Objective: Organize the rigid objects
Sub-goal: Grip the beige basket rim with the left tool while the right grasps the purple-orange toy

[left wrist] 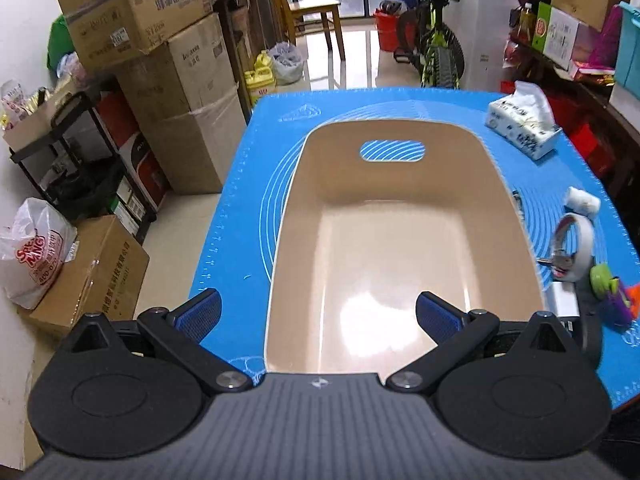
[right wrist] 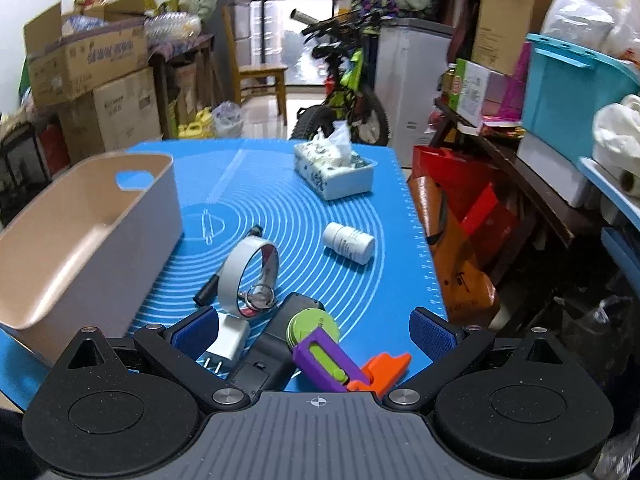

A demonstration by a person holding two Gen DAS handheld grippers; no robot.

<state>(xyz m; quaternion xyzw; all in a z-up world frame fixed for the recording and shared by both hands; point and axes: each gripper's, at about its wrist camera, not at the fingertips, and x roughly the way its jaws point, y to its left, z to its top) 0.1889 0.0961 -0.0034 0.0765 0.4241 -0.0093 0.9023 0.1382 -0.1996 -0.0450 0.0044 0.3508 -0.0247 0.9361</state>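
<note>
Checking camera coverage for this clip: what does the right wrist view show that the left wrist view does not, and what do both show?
Only the right wrist view: the right tool, open, above a black device and a purple and orange toy, with the whole white bottle lying on its side.

Only the left wrist view: the left tool, open, above the beige bin's bare floor.

Both: the beige bin, the blue mat, the tape roll, the tissue pack, a bicycle.
</note>
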